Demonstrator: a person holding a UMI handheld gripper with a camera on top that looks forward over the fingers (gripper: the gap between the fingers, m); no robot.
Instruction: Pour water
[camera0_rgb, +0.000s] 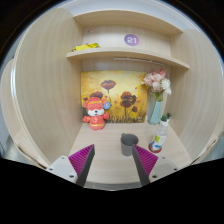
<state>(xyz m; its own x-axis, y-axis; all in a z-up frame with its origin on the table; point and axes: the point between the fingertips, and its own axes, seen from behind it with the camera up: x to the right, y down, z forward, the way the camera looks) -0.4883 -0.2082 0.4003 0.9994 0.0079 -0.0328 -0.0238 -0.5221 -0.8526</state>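
Observation:
A small grey cup (129, 144) stands upright on the light wooden desk (100, 160), just ahead of my fingers and close to the right one. My gripper (115, 160) is open and empty, its magenta pads (81, 158) spread wide to either side of bare desk. A small pale bottle with a green top (158, 137) stands to the right of the cup, below a glass vase. Nothing is held.
A glass vase of pink flowers (156, 98) stands at the back right. An orange plush toy (95, 114) sits at the back left before a sunflower picture (118, 95). A shelf (125, 55) above holds a purple round object and yellow items. Side walls enclose the alcove.

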